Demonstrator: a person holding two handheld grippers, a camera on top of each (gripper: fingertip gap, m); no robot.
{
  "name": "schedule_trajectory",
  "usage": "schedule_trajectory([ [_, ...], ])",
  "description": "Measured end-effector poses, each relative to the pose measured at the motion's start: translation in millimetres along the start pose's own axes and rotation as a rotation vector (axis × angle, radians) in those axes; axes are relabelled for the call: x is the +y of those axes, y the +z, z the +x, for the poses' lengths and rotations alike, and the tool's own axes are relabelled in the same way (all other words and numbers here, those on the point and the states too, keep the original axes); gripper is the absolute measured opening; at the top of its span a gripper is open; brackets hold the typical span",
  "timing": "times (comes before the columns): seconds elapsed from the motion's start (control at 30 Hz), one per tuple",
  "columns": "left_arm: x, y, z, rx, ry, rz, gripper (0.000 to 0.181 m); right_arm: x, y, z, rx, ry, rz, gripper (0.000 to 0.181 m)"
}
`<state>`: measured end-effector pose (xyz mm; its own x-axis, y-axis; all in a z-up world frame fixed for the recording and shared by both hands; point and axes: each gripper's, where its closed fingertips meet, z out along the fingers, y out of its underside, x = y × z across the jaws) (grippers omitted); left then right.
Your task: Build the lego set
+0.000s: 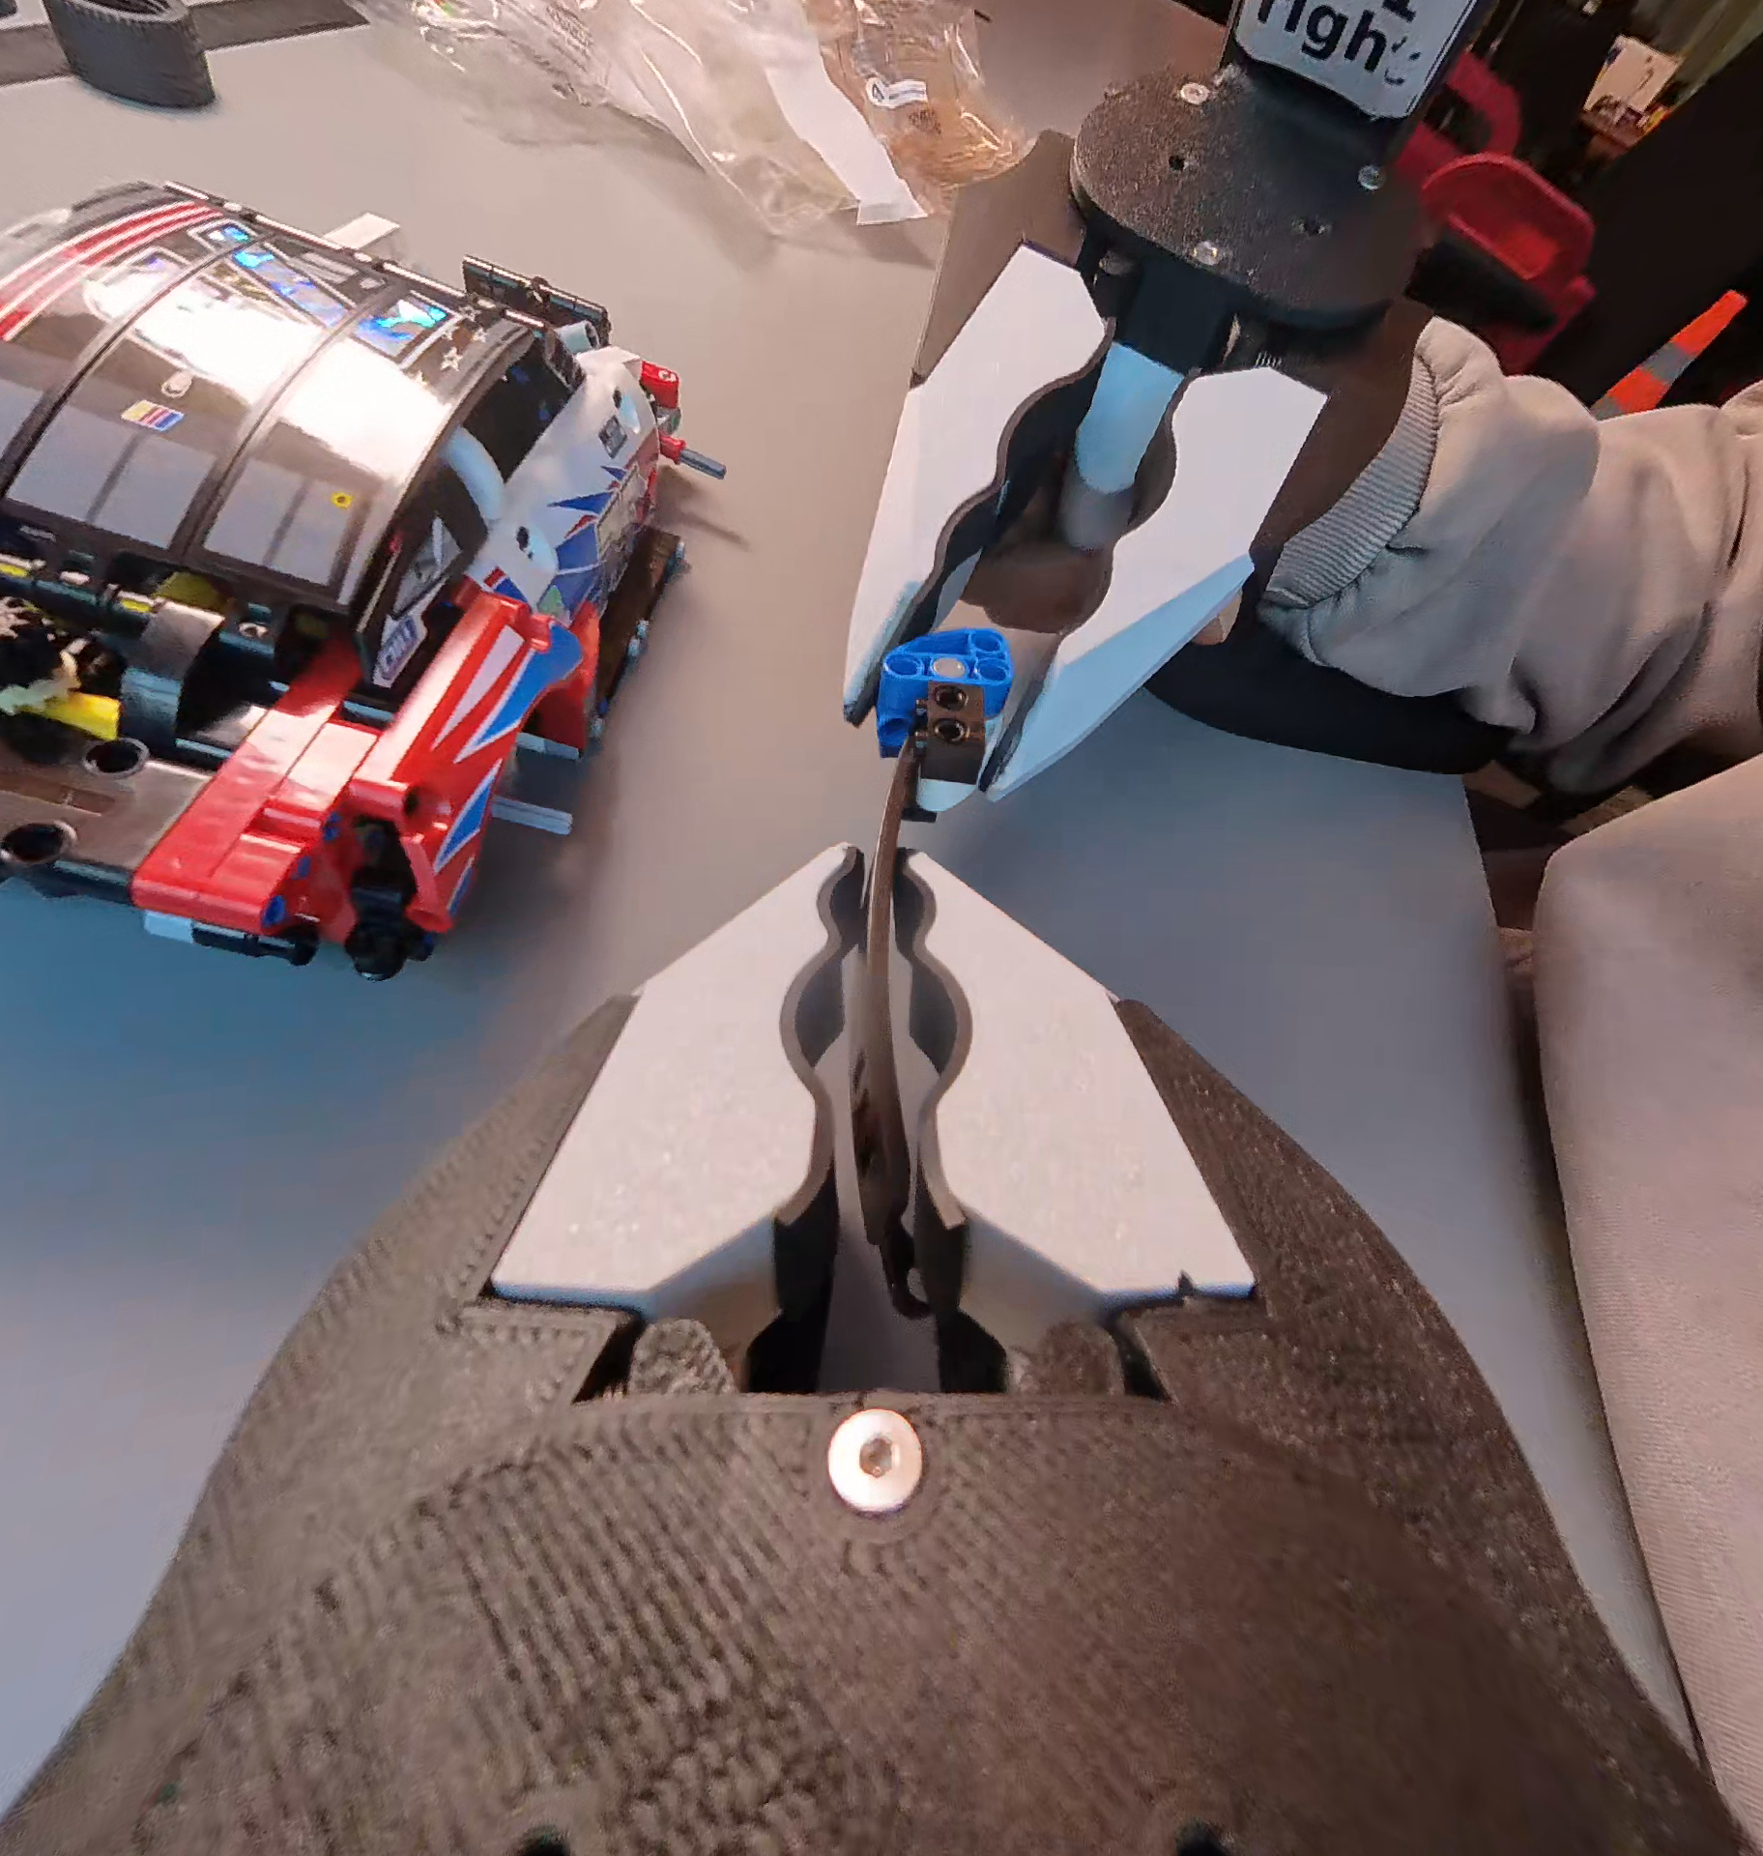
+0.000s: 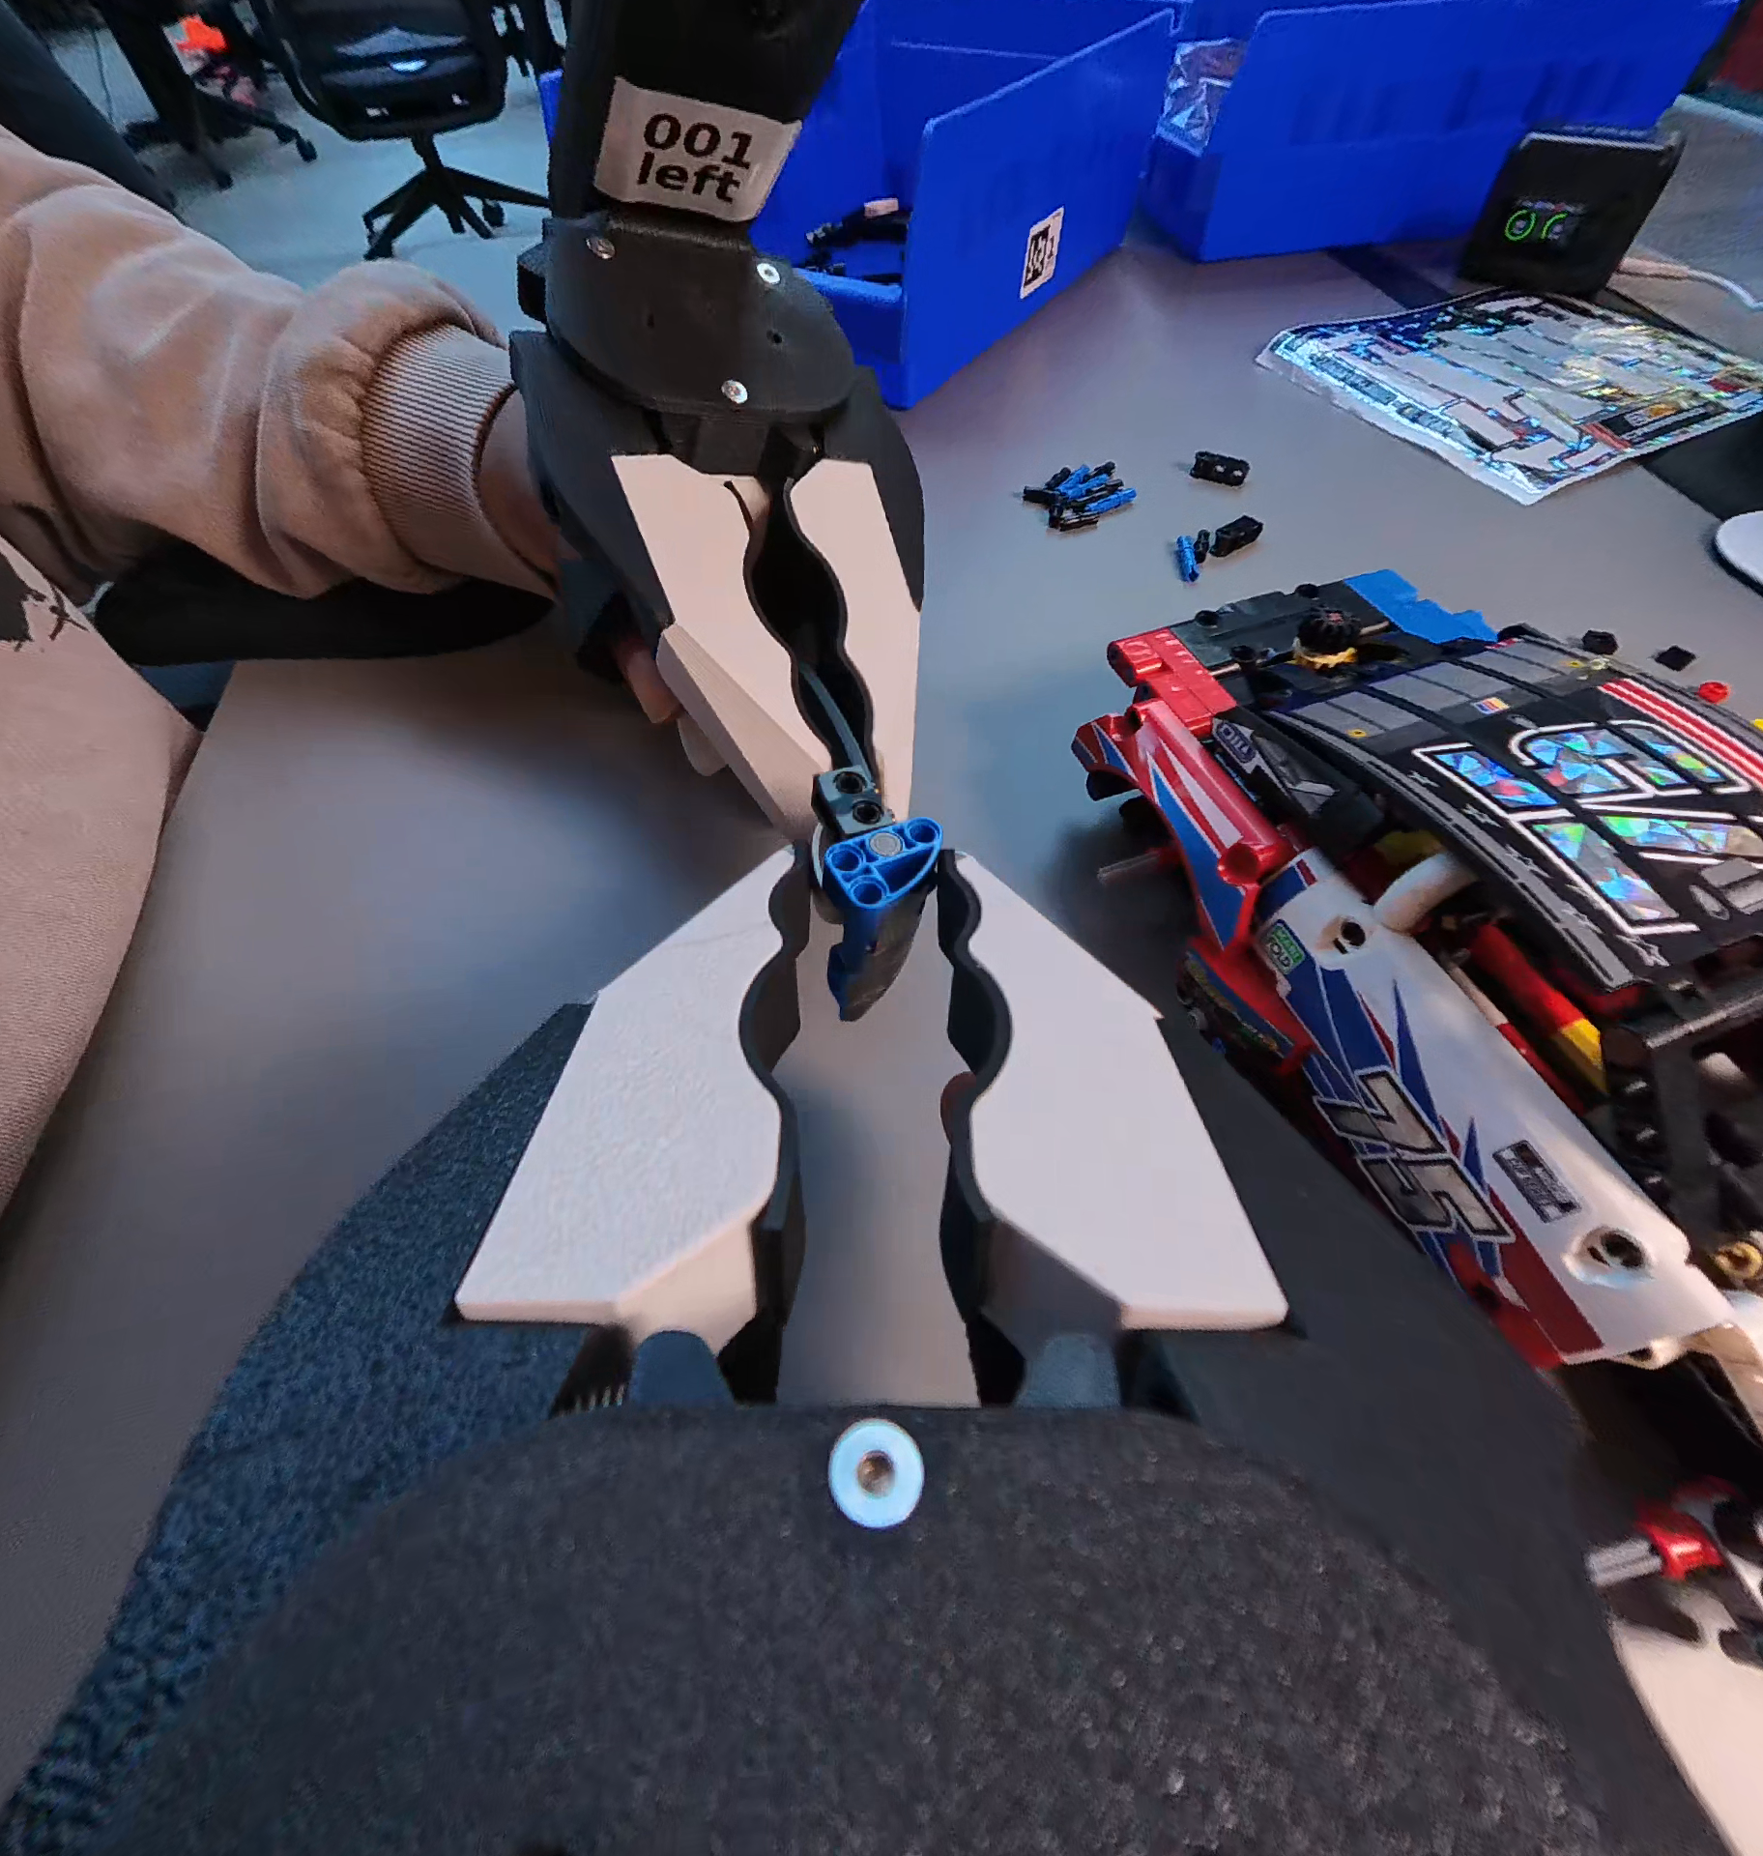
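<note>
My left gripper point(image 1: 872, 864) is shut on a thin, curved black lego rod point(image 1: 883, 1004) that runs out past its fingertips. The rod's far end carries a small black connector point(image 1: 950, 723), which meets a blue lego piece with round holes point(image 1: 933, 668). My right gripper point(image 2: 869, 869) is shut on that blue piece point(image 2: 877, 869) at its fingertips. The two grippers face each other tip to tip above the grey table point(image 1: 255, 1155). The left gripper point(image 2: 845, 795) also shows in the right wrist view, holding the rod point(image 2: 837, 718). The partly built red, white and black race car point(image 1: 305, 562) stands beside them.
The car point(image 2: 1460, 954) lies right of the right gripper. Loose black and blue pins point(image 2: 1078, 492), a shiny sticker sheet point(image 2: 1520, 392) and blue bins point(image 2: 1008, 201) are behind it. Clear plastic bags point(image 1: 757, 110) lie at the far side. A person's sleeve point(image 1: 1460, 562) is at the table edge. The tips of both grippers are at nearly the same place.
</note>
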<state>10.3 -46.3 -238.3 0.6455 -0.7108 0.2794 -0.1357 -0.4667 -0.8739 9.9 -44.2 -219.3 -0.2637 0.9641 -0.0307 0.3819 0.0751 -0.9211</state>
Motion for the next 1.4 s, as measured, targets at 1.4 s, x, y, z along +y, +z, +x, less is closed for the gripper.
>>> schedule_trajectory([
  [1.4, -67.0, -118.3, -84.4, -0.560, 0.071, 0.530, 0.010, -36.8, -56.4, 62.9, 0.339, 0.149, 0.386, 0.015],
])
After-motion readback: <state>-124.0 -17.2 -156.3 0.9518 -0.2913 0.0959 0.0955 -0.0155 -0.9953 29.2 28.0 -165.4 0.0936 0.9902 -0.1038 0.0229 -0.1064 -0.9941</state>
